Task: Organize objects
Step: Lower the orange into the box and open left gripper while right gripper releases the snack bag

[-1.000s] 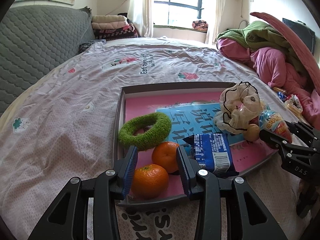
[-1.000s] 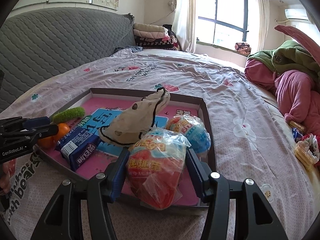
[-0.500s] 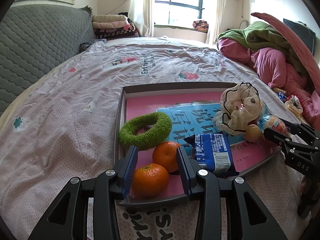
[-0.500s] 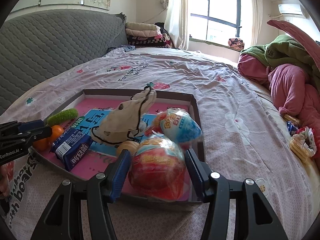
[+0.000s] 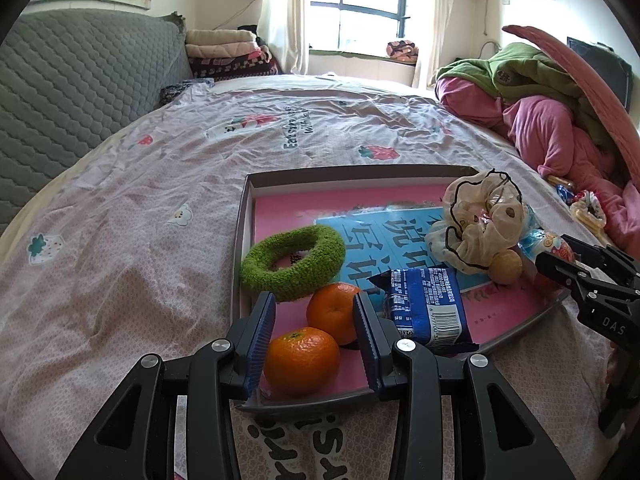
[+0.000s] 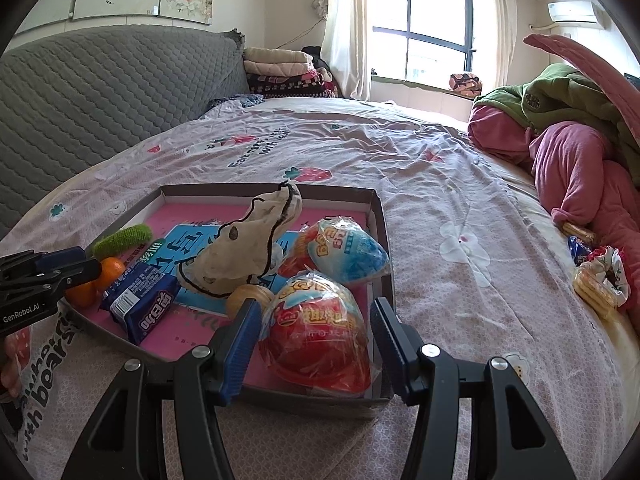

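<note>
My right gripper (image 6: 314, 344) is spread around the red toy egg (image 6: 318, 332) lying in the tray (image 6: 378, 216) corner; I back out straight. Left gripper (image 5: 314, 338), spread, brackets a tangerine (image 5: 301, 361).

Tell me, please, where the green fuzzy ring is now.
In the left wrist view the green fuzzy ring lies in the tray near its left wall, just beyond the two oranges, left of the blue booklet.

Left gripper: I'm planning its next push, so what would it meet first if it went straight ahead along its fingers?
The near mandarin in the tray, lying between the open left gripper fingers; a second mandarin sits just behind. Depth is hard to judge.
</note>
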The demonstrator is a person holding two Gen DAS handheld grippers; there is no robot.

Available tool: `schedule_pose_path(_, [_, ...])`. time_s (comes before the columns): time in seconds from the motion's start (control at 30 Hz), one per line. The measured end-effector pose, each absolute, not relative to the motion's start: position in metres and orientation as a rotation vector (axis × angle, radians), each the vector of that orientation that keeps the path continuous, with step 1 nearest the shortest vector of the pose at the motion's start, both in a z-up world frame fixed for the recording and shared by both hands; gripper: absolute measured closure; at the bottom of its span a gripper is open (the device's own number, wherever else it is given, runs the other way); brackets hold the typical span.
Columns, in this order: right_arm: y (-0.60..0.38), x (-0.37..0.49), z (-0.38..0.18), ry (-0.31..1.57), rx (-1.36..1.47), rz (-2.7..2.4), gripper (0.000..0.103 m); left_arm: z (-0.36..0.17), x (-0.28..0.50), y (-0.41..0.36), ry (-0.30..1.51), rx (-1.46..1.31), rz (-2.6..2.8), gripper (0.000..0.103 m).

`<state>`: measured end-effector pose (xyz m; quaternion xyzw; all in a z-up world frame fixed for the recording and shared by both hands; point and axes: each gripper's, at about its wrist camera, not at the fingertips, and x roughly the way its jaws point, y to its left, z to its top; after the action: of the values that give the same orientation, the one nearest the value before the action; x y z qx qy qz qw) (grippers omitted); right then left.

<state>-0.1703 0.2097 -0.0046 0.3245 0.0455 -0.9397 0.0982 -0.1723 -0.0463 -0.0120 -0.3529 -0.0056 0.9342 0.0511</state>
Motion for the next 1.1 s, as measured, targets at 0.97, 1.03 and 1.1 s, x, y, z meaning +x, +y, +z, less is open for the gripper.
schedule_pose_path(0.97, [0.204, -0.134, 0.024, 0.077, 0.796, -2.766, 0.041, 0.013, -0.147, -0.050, -0.069, -1.039, 2.874, 0.039])
schedule_pose_path(1.03, [0.204, -0.128, 0.028, 0.072, 0.781, -2.766, 0.040, 0.017, -0.140, -0.049, -0.061, -1.024, 2.891, 0.036])
schedule_pose_path(1.1, [0.203, -0.122, 0.031, 0.066, 0.767, -2.770, 0.039, 0.020, -0.133, -0.048, -0.052, -1.012, 2.910, 0.032])
